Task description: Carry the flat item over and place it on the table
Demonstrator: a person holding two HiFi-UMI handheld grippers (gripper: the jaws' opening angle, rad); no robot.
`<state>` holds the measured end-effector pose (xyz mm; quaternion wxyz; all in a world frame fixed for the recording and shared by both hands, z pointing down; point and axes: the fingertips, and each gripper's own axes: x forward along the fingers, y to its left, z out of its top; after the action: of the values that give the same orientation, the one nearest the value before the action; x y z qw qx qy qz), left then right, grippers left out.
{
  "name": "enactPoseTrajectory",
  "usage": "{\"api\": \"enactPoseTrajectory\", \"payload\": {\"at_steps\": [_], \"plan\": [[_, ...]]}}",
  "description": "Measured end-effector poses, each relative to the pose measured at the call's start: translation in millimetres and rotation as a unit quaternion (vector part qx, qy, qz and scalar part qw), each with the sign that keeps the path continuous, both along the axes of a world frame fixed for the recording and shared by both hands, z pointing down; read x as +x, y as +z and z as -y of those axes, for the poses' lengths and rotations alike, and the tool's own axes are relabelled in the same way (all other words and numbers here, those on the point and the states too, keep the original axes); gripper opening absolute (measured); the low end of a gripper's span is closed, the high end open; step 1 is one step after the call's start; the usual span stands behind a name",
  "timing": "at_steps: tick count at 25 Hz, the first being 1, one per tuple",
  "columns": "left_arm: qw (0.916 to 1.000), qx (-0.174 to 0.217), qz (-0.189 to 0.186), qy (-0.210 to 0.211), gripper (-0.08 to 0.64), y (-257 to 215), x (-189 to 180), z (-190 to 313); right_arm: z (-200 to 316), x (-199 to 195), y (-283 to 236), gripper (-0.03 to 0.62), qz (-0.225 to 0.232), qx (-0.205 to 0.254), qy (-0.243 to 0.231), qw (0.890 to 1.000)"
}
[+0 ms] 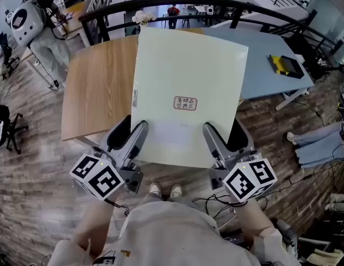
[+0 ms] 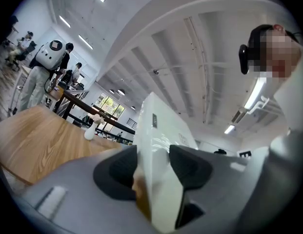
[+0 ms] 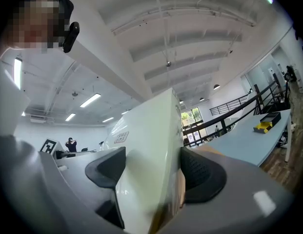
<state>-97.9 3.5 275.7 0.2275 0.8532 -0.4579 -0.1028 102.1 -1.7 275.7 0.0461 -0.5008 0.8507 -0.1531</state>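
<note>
A pale cream flat board [image 1: 185, 93] with a small red-framed label is held up in the air over the near edge of the wooden table [image 1: 99, 93]. My left gripper [image 1: 133, 133] is shut on the board's near edge at the left, and my right gripper [image 1: 221, 134] is shut on the same edge at the right. In the left gripper view the board [image 2: 158, 140] stands edge-on between the dark pads [image 2: 117, 172] of that gripper [image 2: 151, 167]. The right gripper view shows the board [image 3: 146, 145] pinched the same way by that gripper [image 3: 153, 172]. The board hides part of the tabletop.
A light blue table [image 1: 271, 65] with a yellow and black item [image 1: 286, 65] stands to the right of the wooden one. A black railing [image 1: 216, 4] curves behind both. A small vase of flowers [image 1: 143, 18] stands at the far edge. A person with a white backpack [image 1: 36, 29] is at far left.
</note>
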Motion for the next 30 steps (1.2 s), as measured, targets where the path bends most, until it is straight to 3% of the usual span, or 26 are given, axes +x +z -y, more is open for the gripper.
{"api": "enactPoseTrajectory", "payload": {"at_steps": [30], "plan": [[0.9998,-0.018,0.005,-0.009,0.192,19,-6,5,9,-5,22,0.343,0.009,-0.028,-0.007,1.000]]}}
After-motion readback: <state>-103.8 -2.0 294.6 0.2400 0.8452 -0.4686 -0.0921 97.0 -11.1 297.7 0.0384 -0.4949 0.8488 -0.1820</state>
